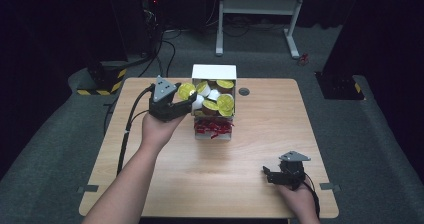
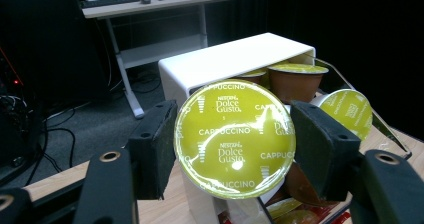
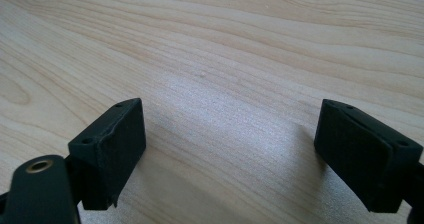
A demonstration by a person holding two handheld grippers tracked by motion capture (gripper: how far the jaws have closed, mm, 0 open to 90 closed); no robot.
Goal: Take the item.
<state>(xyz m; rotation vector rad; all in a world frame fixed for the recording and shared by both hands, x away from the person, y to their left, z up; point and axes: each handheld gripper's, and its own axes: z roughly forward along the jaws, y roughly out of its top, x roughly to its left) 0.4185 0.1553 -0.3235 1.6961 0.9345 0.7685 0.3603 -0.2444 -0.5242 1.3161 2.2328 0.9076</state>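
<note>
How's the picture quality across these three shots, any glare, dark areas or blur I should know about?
High view: the table is lit, the room around it falls to near black, and the image is soft. Left gripper view: glare streaks the foil lid of the capsule held in the left tool; the near jaws are slightly blurred. Right gripper view: the right tool casts a soft shadow on sharp wood grain.

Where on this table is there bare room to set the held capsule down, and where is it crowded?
Bare wood lies right of the white box, out to the table edge, and across the near middle between the forearm and the right hand-held gripper. The far-left corner is also bare. It is crowded at the box, full of capsules, where the left hand-held gripper holds the capsule.
</note>
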